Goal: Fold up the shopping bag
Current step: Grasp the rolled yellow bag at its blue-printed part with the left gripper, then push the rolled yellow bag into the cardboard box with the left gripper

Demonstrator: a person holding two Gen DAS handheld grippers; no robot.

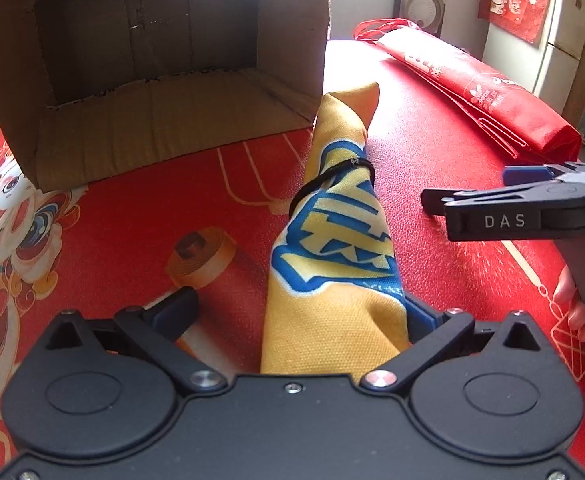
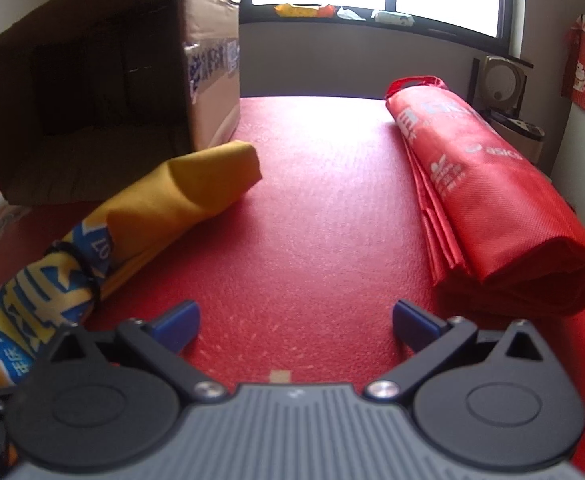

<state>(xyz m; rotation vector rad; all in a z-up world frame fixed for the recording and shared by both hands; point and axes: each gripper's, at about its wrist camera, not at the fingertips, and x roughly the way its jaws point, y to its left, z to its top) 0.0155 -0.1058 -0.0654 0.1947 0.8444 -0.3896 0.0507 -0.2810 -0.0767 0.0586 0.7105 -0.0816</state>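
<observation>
While the rolled yellow bag [image 1: 332, 240], tied with a black band [image 1: 332, 178], is laid on the red table [image 2: 312, 220] by the cardboard box [image 1: 152, 60], its near end is seen between the spread left gripper [image 1: 304, 312]. The right gripper [image 2: 295, 320] is held wide open, with nothing in it. A folded red bag [image 2: 492, 200] is seen well apart.

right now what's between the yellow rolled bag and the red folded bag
Mostly bare red tablecloth between the yellow bag and the red bag, clearest in the right wrist view; the left wrist view adds the right gripper hanging there.
</observation>
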